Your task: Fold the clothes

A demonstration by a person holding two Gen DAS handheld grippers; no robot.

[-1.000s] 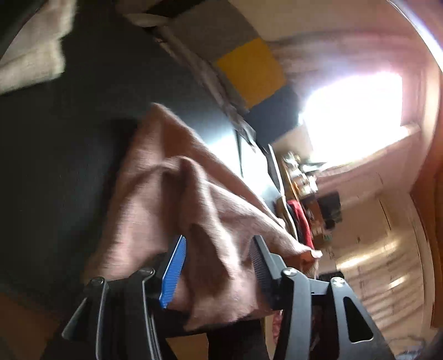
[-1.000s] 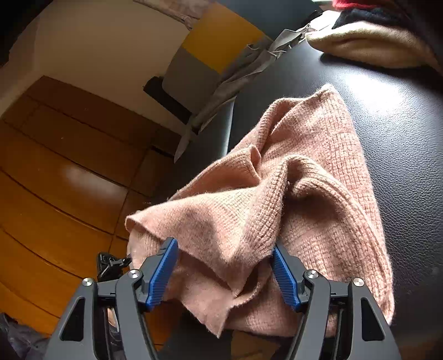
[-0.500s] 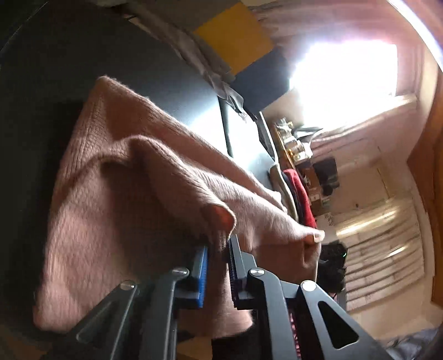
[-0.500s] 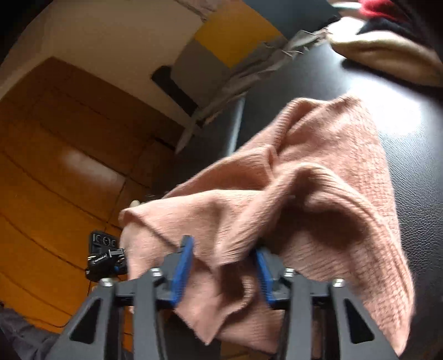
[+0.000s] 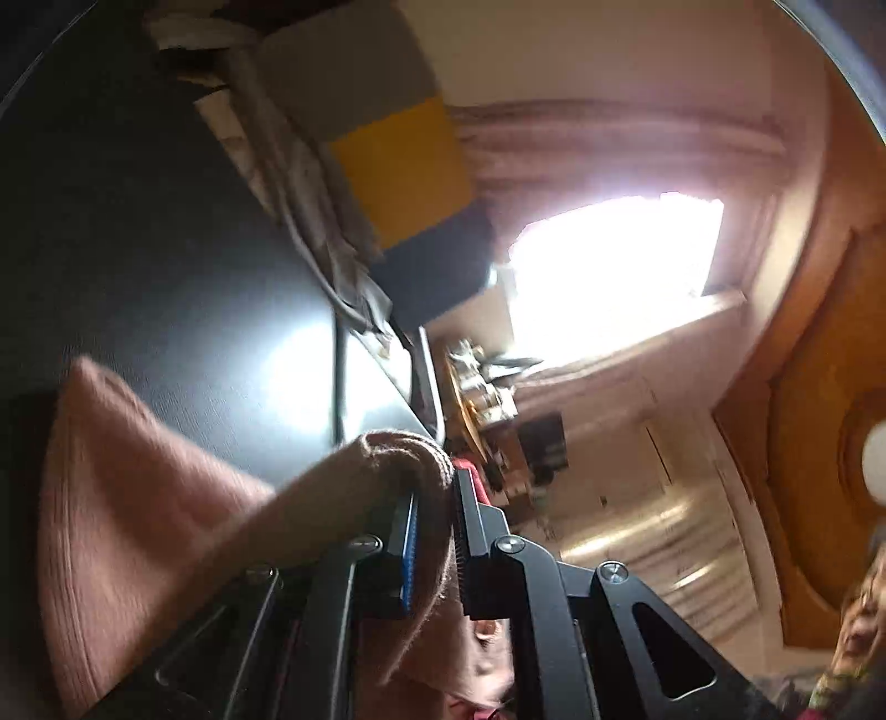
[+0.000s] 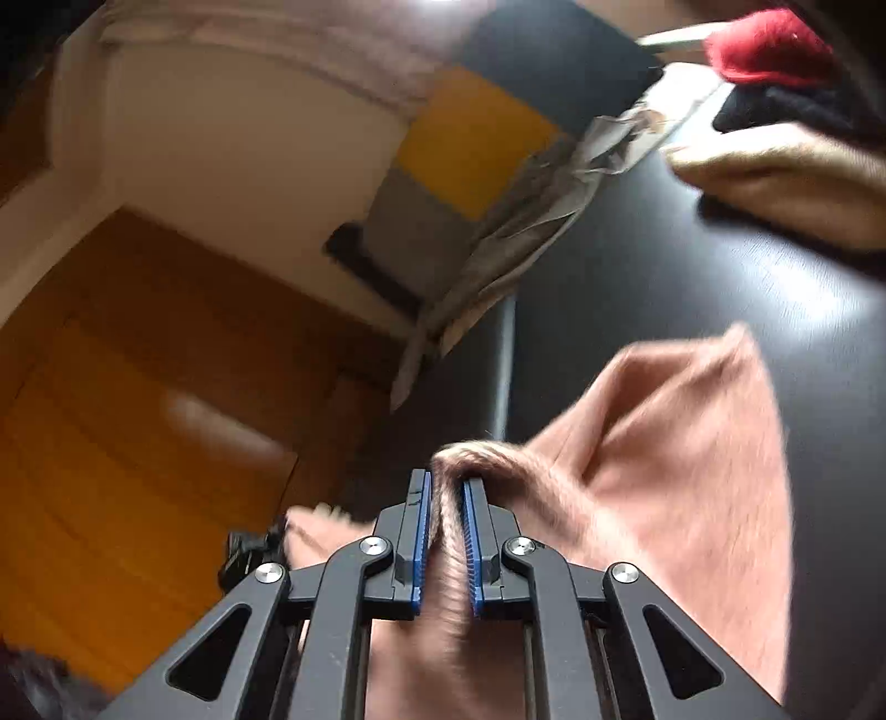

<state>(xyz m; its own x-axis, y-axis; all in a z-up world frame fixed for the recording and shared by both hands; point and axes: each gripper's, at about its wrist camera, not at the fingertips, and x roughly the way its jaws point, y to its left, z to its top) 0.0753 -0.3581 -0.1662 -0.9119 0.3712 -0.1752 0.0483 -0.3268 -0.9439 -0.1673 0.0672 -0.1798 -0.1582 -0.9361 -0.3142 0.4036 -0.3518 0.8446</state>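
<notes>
A pink knitted sweater (image 5: 127, 515) lies partly on a black leather surface (image 5: 138, 249). My left gripper (image 5: 434, 487) is shut on a bunched fold of the sweater, which stretches away to the left. In the right wrist view my right gripper (image 6: 446, 487) is shut on another fold of the same sweater (image 6: 681, 471), which spreads to the right over the black surface (image 6: 692, 277). The cloth bulges out above both pairs of blue pads.
A beige garment (image 6: 786, 183), a black one and a red one (image 6: 769, 44) lie at the far right of the surface. A grey crumpled cloth (image 6: 531, 221) hangs at its back edge before yellow, grey and black panels (image 6: 470, 133). Orange wooden floor (image 6: 111, 443) lies left.
Both grippers went from open around the sweater to fully shut on folds of it. Both have lifted and tilted, pulling the cloth up off the surface.
</notes>
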